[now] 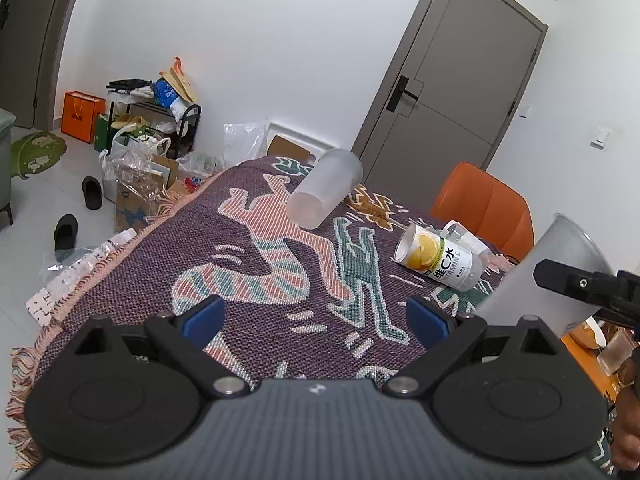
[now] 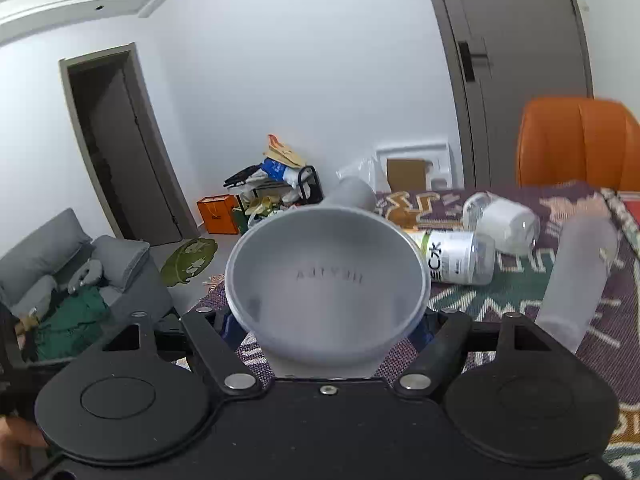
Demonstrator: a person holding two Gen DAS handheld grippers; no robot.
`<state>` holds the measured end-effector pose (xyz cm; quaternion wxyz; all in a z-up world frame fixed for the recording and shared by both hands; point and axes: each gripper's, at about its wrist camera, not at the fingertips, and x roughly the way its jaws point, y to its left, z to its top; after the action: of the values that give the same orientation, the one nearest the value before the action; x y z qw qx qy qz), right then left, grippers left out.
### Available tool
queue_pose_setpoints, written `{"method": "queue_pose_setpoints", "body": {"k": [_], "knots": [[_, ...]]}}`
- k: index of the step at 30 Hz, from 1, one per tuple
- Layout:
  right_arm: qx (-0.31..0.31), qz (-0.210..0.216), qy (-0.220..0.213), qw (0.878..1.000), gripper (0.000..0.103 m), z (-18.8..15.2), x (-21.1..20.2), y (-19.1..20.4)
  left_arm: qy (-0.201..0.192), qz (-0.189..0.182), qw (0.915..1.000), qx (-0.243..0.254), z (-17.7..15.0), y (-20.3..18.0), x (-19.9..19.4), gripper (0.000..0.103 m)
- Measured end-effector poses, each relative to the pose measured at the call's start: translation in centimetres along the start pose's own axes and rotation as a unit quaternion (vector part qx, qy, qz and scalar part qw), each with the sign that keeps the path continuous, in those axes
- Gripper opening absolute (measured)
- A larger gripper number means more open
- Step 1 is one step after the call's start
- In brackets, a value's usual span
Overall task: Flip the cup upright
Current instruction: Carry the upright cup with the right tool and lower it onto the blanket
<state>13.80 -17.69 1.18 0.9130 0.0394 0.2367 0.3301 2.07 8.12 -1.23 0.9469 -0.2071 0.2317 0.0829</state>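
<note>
My right gripper (image 2: 326,328) is shut on a frosted plastic cup (image 2: 326,280), held above the table with its open mouth toward the camera and away along the fingers. The same cup shows at the right edge of the left wrist view (image 1: 552,276), tilted, with a black finger (image 1: 576,284) across it. My left gripper (image 1: 314,318) is open and empty, low over the patterned tablecloth (image 1: 280,280). A second frosted cup (image 1: 326,188) lies on its side at the table's far end. A third frosted cup (image 2: 576,280) lies on its side at the right.
A lemon-label bottle (image 1: 438,258) and a clear white-label bottle (image 2: 502,220) lie on the cloth. An orange chair (image 1: 486,208) stands behind the table. Bags, boxes and a rack (image 1: 152,120) clutter the floor left of the table. A grey door (image 1: 452,76) is behind.
</note>
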Motion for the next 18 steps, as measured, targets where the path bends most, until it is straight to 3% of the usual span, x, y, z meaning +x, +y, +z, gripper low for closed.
{"method": "queue_pose_setpoints", "body": {"k": [18], "knots": [[-0.051,-0.028,0.015,0.998,0.074,-2.3,1.1,1.2,0.013,0.009,0.9999,0.007,-0.8,0.7,0.5,0.096]]}}
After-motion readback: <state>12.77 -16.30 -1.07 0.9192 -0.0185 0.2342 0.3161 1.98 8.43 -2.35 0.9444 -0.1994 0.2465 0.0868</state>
